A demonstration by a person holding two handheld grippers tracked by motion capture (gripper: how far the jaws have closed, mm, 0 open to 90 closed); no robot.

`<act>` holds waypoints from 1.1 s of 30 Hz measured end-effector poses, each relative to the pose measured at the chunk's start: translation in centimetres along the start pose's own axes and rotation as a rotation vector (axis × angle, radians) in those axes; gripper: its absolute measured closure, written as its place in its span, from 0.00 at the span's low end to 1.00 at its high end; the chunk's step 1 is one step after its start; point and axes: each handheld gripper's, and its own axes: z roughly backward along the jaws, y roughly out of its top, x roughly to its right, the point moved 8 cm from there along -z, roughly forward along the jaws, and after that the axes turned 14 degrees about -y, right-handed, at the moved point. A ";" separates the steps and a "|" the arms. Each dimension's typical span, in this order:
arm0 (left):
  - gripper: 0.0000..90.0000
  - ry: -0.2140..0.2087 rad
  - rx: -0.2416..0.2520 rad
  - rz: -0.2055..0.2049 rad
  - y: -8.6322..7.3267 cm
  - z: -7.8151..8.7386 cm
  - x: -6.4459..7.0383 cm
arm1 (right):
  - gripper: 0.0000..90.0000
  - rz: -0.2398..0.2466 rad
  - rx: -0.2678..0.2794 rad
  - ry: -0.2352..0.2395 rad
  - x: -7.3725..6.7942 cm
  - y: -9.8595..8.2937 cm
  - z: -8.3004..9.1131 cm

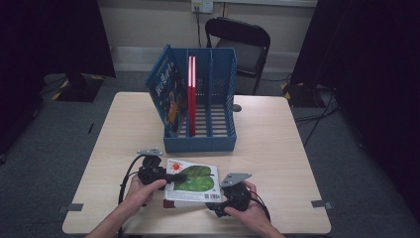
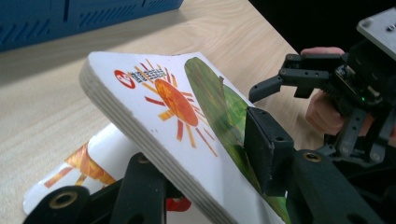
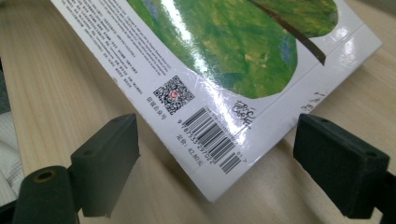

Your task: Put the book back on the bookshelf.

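Left tongs (image 1: 174, 176) clamped on the edge of a white board book (image 1: 194, 179); right tongs (image 1: 221, 207) spread wide at the book's barcode corner.

The left tongs grip the thick book across its cover and underside near the printed orange sun (image 2: 175, 100), holding that edge tilted up off the counter (image 1: 277, 148); beneath it lies a second white book (image 2: 79, 175) with a similar sun print. The right tongs hold nothing: in the right gripper view, the barcode (image 3: 212, 133) corner sits between the parted jaws without touching either. The green-leaf cover faces up, near the counter's front edge, just in front of a blue file rack (image 1: 205, 106). The rack holds a red book (image 1: 191, 94) upright in one slot and a blue picture book (image 1: 167, 91) leaning at its left.
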 end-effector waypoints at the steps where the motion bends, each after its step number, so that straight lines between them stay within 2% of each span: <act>1: 0.68 0.001 0.002 -0.010 0.0 0.0 0.1 | 0.14 -0.003 0.002 0.001 0.1 0.0 0.0; 3: 0.69 -0.011 -0.003 -0.034 0.0 0.1 0.5 | 0.15 -0.012 0.002 0.014 0.2 0.1 0.1; 7: 0.70 -0.018 -0.014 -0.069 -0.1 0.1 1.1 | 0.15 -0.022 0.038 0.010 0.4 0.6 0.6; 12: 0.71 -0.020 -0.028 -0.102 -0.2 0.2 1.6 | 0.15 -0.034 0.036 0.002 0.8 0.6 0.4; 18: 0.72 -0.009 -0.045 -0.166 -0.1 0.2 2.3 | 0.14 -0.043 0.040 -0.009 1.0 0.9 0.2; 23: 0.73 -0.012 -0.051 -0.192 -0.2 0.2 2.6 | 0.13 -0.045 0.051 0.002 1.5 1.4 0.0; 28: 0.74 -0.024 -0.057 -0.214 -0.2 0.2 2.9 | 0.12 -0.070 0.064 0.026 1.8 2.1 -0.3; 33: 0.76 -0.034 -0.075 -0.241 -0.3 0.3 3.5 | 0.14 -0.059 0.068 0.047 1.7 2.5 -0.3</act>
